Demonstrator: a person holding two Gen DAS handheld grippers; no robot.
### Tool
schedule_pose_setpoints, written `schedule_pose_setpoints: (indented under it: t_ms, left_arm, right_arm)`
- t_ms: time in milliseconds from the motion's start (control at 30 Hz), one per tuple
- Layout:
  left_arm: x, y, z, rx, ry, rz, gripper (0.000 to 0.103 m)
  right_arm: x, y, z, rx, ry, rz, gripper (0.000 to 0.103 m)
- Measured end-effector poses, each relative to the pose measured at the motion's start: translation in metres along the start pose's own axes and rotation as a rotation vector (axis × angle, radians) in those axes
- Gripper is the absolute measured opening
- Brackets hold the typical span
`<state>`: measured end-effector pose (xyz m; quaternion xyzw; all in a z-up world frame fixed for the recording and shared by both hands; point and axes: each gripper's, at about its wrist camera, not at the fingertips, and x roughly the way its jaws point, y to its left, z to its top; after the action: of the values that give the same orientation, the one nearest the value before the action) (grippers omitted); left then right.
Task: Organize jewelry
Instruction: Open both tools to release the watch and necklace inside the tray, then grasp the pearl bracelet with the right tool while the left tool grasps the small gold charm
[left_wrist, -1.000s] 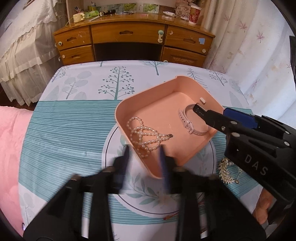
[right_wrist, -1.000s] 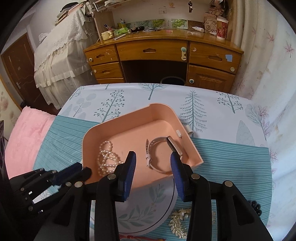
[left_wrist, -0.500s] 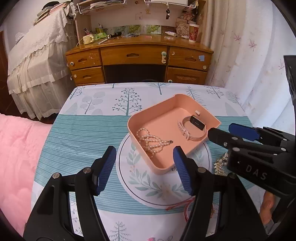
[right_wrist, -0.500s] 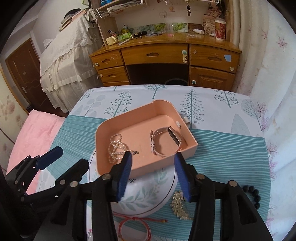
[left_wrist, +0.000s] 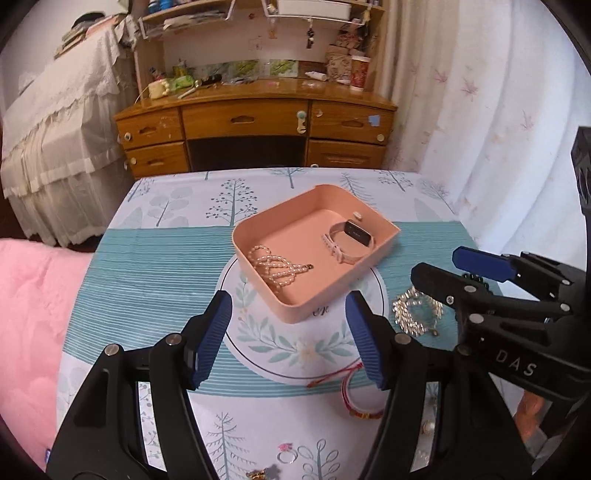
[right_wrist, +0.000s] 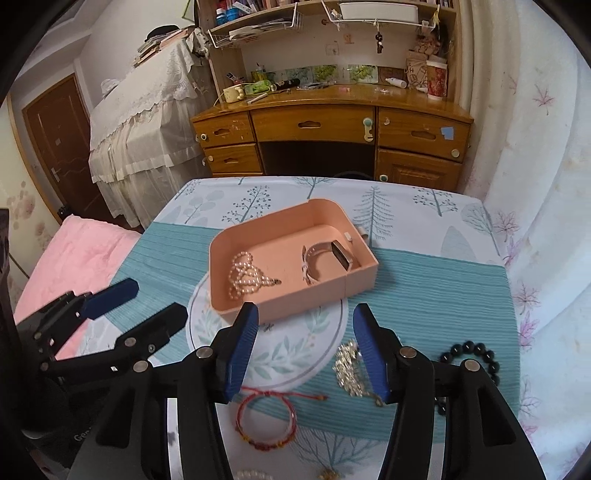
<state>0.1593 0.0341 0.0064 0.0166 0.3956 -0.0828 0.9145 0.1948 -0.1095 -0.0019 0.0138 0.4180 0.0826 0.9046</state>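
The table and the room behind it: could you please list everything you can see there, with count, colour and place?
tray: one, peach-pink, mid-table on the cloth's round print
pearl strand: one, cream, in the tray's left part
watch: one, pale strap with dark face, in the tray's right part
crystal piece: one, silvery, on the cloth right of the round print
black bead bracelet: one, at the cloth's right
red cord bracelet: one, near edge of the cloth
ring: one, silver with pink top, nearest edge
tablecloth: one, white and teal, tree print
desk: one, wooden, beyond the table
left hand-held gripper: black, blue pads, open, empty
right hand-held gripper: same, open, empty
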Motion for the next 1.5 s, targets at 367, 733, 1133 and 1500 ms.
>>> schedule_pose_setpoints:
  t_ms: [367, 733, 1133, 1500]
  left_arm:
    - [-0.012, -0.003, -0.027, -0.02, 0.066, -0.023, 0.061]
    - [-0.048, 0.001, -0.049, -0.051, 0.008, -0.005, 0.061]
    - [-0.08, 0.0, -0.095, -0.03, 0.009, -0.015, 0.062]
    - [-0.068, 0.019, -0.131, -0.013, 0.152, -0.014, 0.061]
  right_arm:
    - [-0.03, -0.003, -0.043, 0.013, 0.021, -0.061, 0.055]
    - [-0.059, 0.003, -0.076, -0.004, -0.036, -0.1, 0.055]
    - [-0.1, 0.038, -0.139, -0.129, -0.118, -0.12, 0.068]
    - [-0.097, 0.045, -0.169, -0.228, 0.02, -0.082, 0.068]
